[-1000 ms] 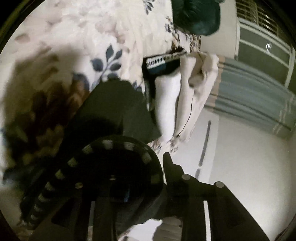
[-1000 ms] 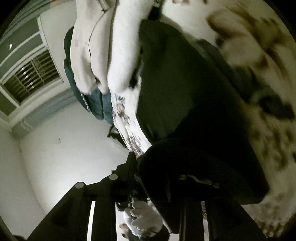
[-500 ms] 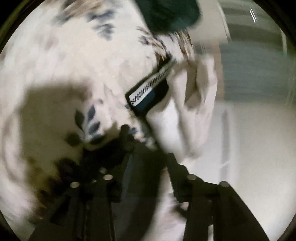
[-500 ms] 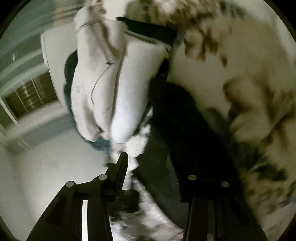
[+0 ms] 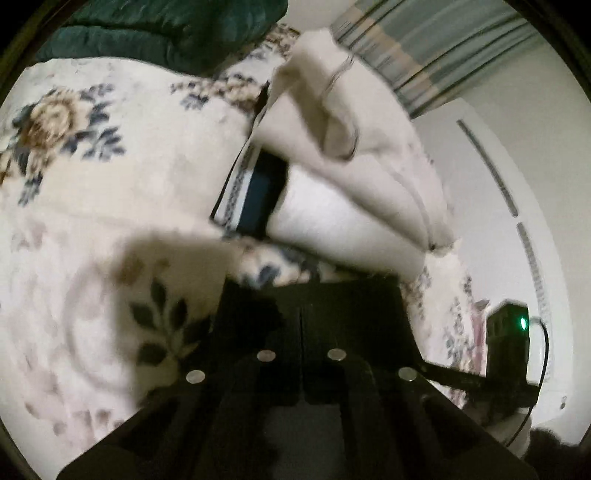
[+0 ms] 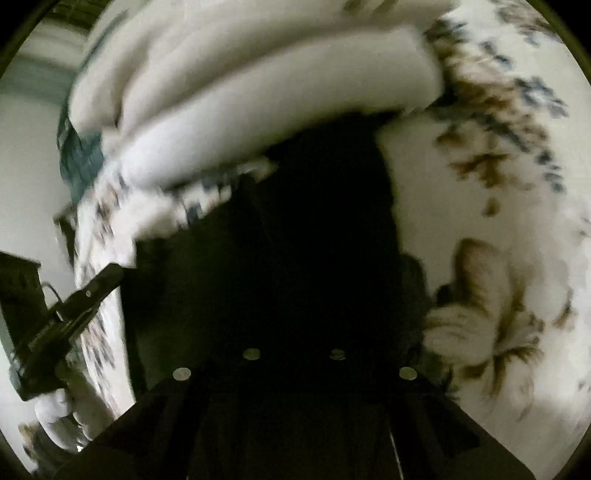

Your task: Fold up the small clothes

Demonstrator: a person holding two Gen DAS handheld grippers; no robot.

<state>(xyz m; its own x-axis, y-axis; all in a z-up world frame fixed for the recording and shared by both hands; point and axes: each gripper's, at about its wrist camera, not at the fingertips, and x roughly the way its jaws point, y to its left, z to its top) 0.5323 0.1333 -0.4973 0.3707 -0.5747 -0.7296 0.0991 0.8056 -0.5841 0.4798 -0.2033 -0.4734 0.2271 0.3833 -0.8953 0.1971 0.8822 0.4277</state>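
A dark folded garment (image 5: 332,317) lies on the floral bedspread (image 5: 92,221), just in front of my left gripper (image 5: 301,332), whose fingers stand together with no gap. The same dark garment (image 6: 314,229) fills the middle of the right wrist view, right at my right gripper (image 6: 295,343); its fingers are lost in the dark and I cannot tell how they stand. A stack of folded cream clothes (image 5: 351,155) with a dark patterned-band piece (image 5: 258,192) lies just beyond the dark garment; the cream stack (image 6: 258,81) also shows in the right wrist view.
A dark green quilt (image 5: 166,33) lies at the far end of the bed. Striped curtains (image 5: 443,48) and a white wall (image 5: 517,206) stand beyond the bed edge. The other gripper (image 5: 506,354), with a green light, shows at right; it also shows at left (image 6: 55,325).
Both grippers have swung down toward the bed with the dark garment, which was lifted and now lies flat by the cream stack. The left fingers have closed together.
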